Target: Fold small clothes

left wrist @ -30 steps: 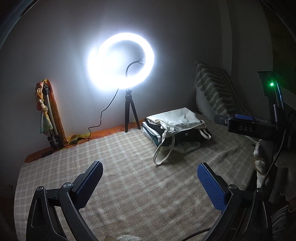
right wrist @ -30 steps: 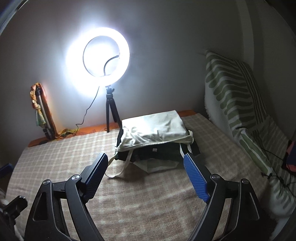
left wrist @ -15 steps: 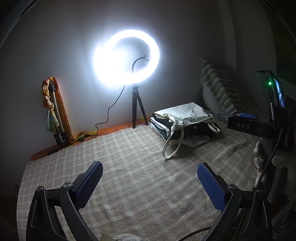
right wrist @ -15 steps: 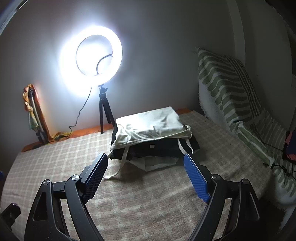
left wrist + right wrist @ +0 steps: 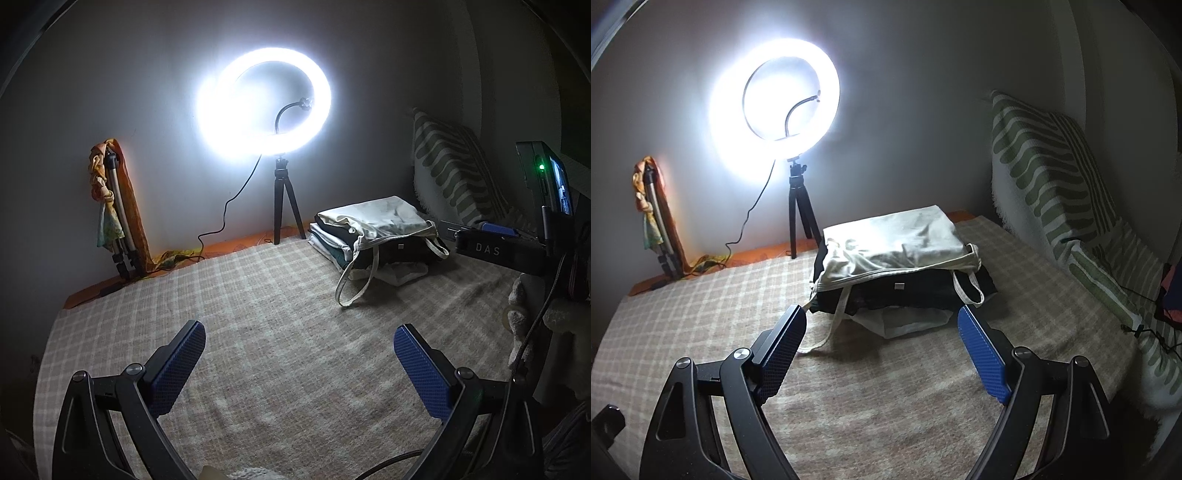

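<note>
A stack of folded clothes with a cream tote bag (image 5: 897, 245) on top lies on the checked bedspread (image 5: 701, 314). In the left wrist view the stack (image 5: 373, 230) sits far off at the right. My right gripper (image 5: 882, 321) is open and empty, just in front of the stack, its fingertips either side of the stack's front edge. My left gripper (image 5: 299, 336) is open and empty over bare bedspread (image 5: 258, 295), well short of the stack. The right gripper's body (image 5: 498, 251) shows at the right of the left wrist view.
A bright ring light on a small black tripod (image 5: 798, 218) stands at the wall behind the stack. A folded tripod wrapped in cloth (image 5: 114, 210) leans at the far left. A green-striped pillow (image 5: 1045, 177) rests against the right wall, with cables (image 5: 1145, 328) beside it.
The left gripper has swung left, so the stack sits further right in its view. The right gripper has moved closer to the stack. Both stay open.
</note>
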`<control>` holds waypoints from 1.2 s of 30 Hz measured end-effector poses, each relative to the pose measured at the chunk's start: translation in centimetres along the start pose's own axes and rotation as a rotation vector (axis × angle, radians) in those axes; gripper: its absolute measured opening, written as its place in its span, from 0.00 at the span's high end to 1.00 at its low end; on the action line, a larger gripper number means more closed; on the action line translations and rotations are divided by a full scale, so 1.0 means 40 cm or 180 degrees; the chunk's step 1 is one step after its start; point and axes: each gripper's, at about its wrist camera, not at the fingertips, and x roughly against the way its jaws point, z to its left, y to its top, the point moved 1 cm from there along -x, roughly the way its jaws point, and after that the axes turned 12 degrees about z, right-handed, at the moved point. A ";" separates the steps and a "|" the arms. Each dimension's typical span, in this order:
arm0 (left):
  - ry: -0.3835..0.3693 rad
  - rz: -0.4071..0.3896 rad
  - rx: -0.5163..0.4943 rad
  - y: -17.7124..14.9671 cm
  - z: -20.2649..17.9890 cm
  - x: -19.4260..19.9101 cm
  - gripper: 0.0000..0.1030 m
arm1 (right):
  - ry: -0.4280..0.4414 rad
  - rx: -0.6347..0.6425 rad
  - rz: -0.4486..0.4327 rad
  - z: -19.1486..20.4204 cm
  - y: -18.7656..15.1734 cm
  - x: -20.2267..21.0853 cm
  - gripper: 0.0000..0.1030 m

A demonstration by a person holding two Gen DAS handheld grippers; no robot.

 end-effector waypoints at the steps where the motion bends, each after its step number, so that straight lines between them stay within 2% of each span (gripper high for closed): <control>1: -0.0002 0.0002 0.0005 0.000 0.000 0.001 0.01 | -0.0002 0.0003 0.0002 0.000 0.001 -0.002 0.18; 36: 0.0023 0.0066 0.0011 -0.007 0.010 -0.015 0.00 | 0.0044 -0.0010 0.0072 0.003 0.005 -0.031 0.18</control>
